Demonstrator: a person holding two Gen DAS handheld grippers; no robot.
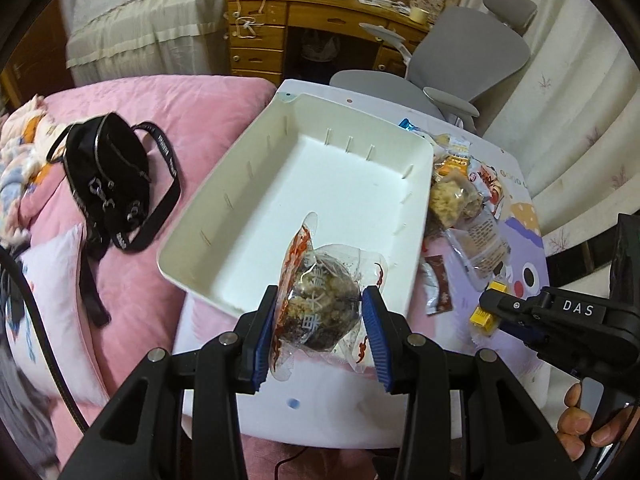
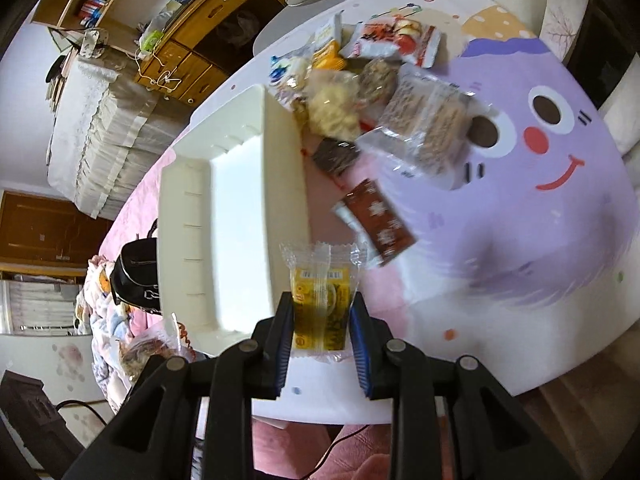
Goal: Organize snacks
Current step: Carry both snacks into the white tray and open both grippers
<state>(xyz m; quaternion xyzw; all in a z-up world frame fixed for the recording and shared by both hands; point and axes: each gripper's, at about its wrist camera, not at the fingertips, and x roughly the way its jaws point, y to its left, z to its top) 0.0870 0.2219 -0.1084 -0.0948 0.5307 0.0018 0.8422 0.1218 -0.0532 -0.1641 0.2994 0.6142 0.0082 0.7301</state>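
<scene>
On table (image 1: pixel 520 248), white bin (image 1: pixel 224 216), snacks (image 1: pixel 460 196) beside it

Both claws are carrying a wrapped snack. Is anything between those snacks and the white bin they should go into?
Nothing visible. The white bin is open-topped and bare inside. The left claw holds a round snack in clear wrap at the bin's near rim; the right claw holds a yellow wrapped snack beside its near corner.

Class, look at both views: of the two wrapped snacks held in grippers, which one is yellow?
The small yellow snack clamped in the right gripper; the left gripper holds a round brownish snack in clear wrap.
</scene>
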